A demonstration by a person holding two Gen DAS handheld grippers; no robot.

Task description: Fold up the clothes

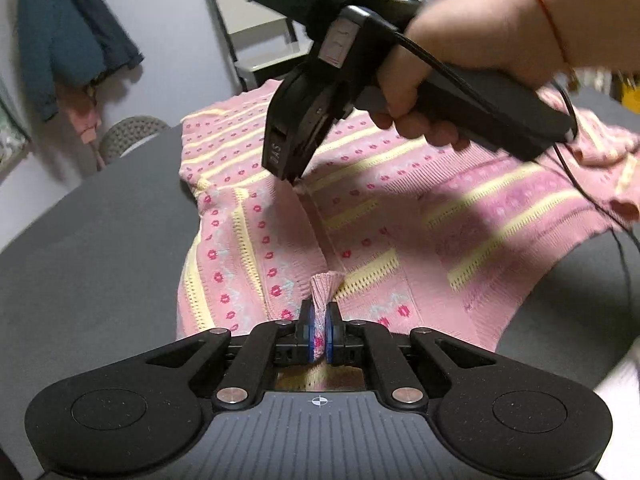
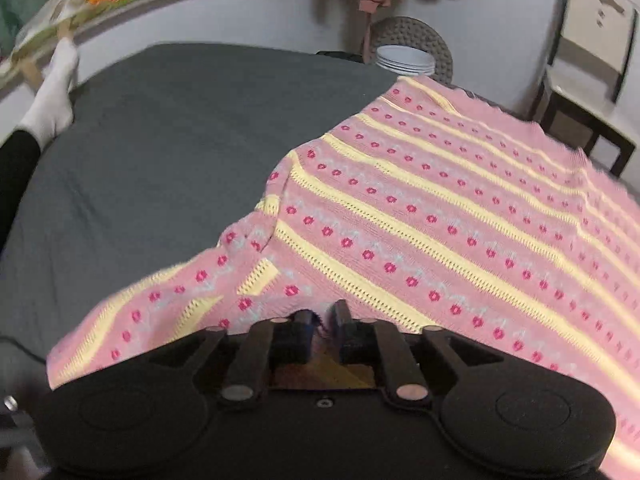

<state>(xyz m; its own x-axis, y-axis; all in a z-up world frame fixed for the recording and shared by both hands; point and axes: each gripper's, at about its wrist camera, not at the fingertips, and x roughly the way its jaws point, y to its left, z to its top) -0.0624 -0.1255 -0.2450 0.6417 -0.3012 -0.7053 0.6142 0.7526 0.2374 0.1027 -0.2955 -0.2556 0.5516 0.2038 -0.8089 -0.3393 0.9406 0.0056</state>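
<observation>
Left gripper (image 1: pixel 319 330) is pinched tight on a bunched-up ribbed bit of the pink sweater (image 1: pixel 360 216), looks like a cuff or hem edge, with the knit squeezed between the blue pads (image 1: pixel 330 334). Makes sense: ribbing is the firmest part of a floppy knit, so it gives a solid handle for dragging a flap over.

Right gripper (image 1: pixel 294 178) comes in from above in the left wrist view, held by a hand (image 1: pixel 460 68), tips down on the sweater near a seam or fold line. From its own camera, the right gripper (image 2: pixel 322 322) has its jaws nearly together with what looks like pink fabric in the gap, but it's blurry and the fabric piles over the tips, so I honestly can't tell if it's actually clamped on anything.

Sweater lies spread across the dark grey bed surface (image 2: pixel 180 128), mostly flat, one side already lapped over toward the middle, so I'd guess the fold is partway through. Holding two spots along the same edge probably keeps that flap straight while it moves.

Stack of white plates (image 2: pixel 404 60) on a stool sits beyond the bed, well clear.
</observation>
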